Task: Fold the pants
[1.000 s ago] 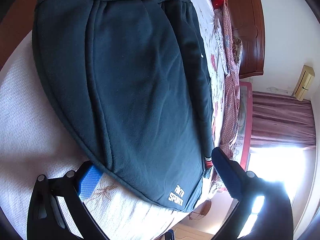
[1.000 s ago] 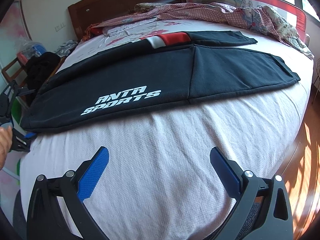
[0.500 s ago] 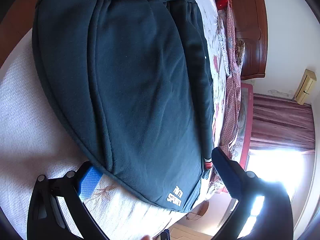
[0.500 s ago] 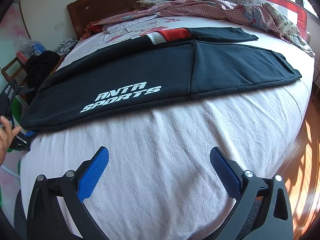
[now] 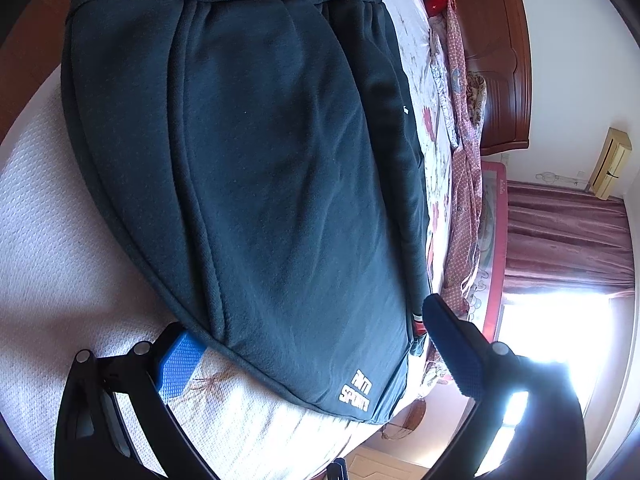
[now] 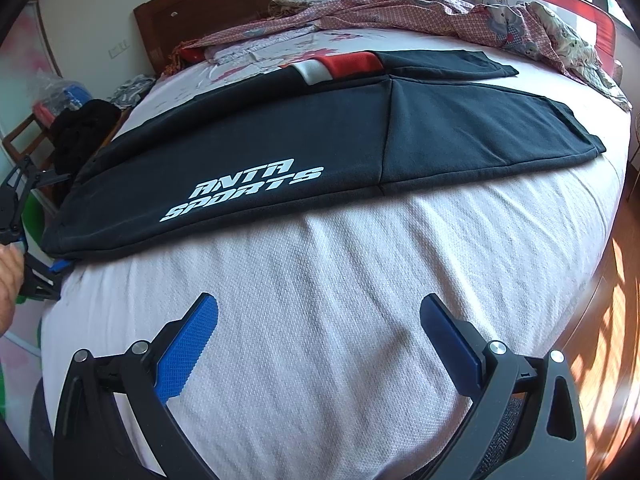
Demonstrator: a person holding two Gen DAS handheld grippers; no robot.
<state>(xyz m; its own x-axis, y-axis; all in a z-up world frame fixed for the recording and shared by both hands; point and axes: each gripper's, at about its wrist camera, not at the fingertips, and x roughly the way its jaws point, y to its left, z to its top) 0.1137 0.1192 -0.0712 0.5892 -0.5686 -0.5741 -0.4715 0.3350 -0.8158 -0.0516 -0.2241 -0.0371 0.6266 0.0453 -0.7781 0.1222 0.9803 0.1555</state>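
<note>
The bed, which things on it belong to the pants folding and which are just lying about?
Job: pants, left tongs, right tongs.
Lying about: checked cloth, floral sheet, dark clothes beside the bed.

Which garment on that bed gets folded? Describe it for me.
On the white bedspread, nearest the bed's front edge, lie long dark pants spread flat. Unlike the pink checked bedding bunched behind, they carry white "ANTA SPORTS" lettering.
</note>
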